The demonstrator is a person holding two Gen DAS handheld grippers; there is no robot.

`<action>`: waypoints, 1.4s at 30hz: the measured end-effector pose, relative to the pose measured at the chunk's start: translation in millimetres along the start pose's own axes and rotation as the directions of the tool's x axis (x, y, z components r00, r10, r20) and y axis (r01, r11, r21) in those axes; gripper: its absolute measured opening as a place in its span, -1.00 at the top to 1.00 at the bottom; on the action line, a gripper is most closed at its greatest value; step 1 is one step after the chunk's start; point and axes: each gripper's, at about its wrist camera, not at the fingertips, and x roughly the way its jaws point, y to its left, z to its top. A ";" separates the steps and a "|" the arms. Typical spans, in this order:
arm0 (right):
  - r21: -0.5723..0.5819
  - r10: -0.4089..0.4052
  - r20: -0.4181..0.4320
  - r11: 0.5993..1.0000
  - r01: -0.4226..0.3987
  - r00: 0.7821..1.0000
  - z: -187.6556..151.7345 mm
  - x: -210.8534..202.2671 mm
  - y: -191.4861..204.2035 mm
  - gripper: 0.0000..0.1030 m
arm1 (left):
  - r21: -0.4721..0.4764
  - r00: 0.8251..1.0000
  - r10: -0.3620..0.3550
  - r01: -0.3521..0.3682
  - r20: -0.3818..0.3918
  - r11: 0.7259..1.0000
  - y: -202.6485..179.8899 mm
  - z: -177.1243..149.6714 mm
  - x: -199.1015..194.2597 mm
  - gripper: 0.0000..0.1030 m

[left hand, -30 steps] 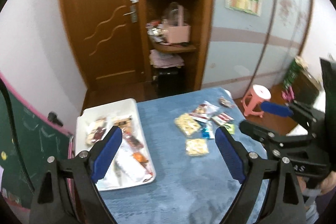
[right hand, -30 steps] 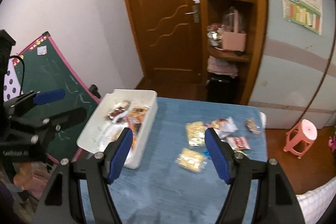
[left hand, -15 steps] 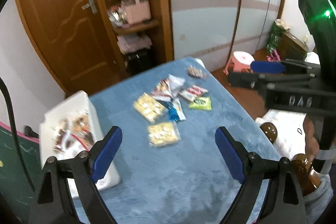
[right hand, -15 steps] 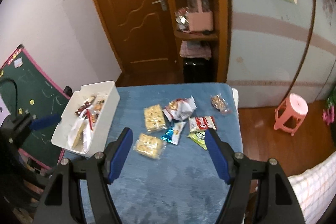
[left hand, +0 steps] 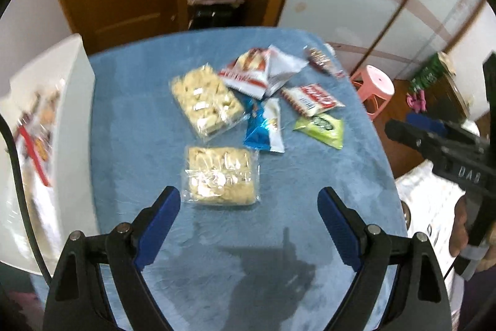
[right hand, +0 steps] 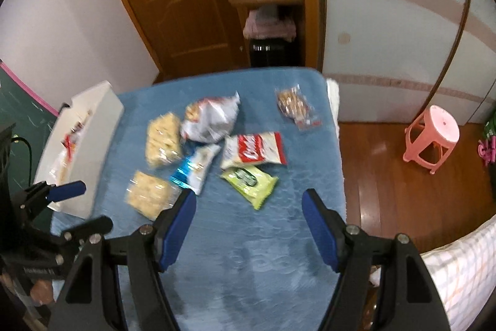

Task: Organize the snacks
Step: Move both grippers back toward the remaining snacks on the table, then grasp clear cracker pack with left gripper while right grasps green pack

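Several snack packets lie loose on the blue table cover (left hand: 130, 126). A clear pack of pale crackers (left hand: 221, 177) lies just ahead of my left gripper (left hand: 248, 207), which is open and empty above the cover. Beyond it are a second cracker pack (left hand: 206, 103), a blue-and-white packet (left hand: 265, 126), a white-and-red bag (left hand: 257, 73) and a green packet (left hand: 322, 127). My right gripper (right hand: 249, 208) is open and empty, with the green packet (right hand: 249, 183) just ahead of it and a red-and-white packet (right hand: 254, 149) beyond. A white bin (right hand: 99, 141) holding snacks stands at the table's left edge.
A small brown-filled packet (right hand: 294, 107) lies near the far right corner. The right gripper (left hand: 434, 138) shows at the right of the left wrist view. A pink stool (right hand: 434, 138) stands on the wooden floor to the right; a shelf and a door are behind the table.
Both grippers have come down toward the table and tilted further downward, so the snack packets now look larger and closer. Their jaws keep the same width.
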 end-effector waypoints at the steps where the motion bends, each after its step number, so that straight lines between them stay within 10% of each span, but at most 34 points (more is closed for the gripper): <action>1: -0.017 -0.005 -0.019 1.000 0.004 1.000 -1.1 12.7 -3.3 -0.39 | -0.025 1.000 0.006 -0.006 -0.010 1.000 3.6 -0.3 11.5 -0.74; 28: -0.331 0.036 -0.107 0.941 -0.069 0.994 -1.3 117.9 17.3 -0.37 | -0.069 0.991 0.081 -0.089 -0.104 0.994 24.4 -1.3 98.4 -0.74; 34: -0.351 0.022 -0.061 0.936 -0.042 0.998 -9.7 111.7 15.6 0.10 | -0.020 0.984 0.160 -0.162 -0.081 0.987 3.1 -0.2 107.1 -0.66; 42: -0.310 0.034 -0.074 0.949 -0.055 0.997 -21.9 96.5 20.4 0.13 | -0.077 0.988 0.133 -0.139 -0.073 0.987 2.7 -11.8 90.2 -0.35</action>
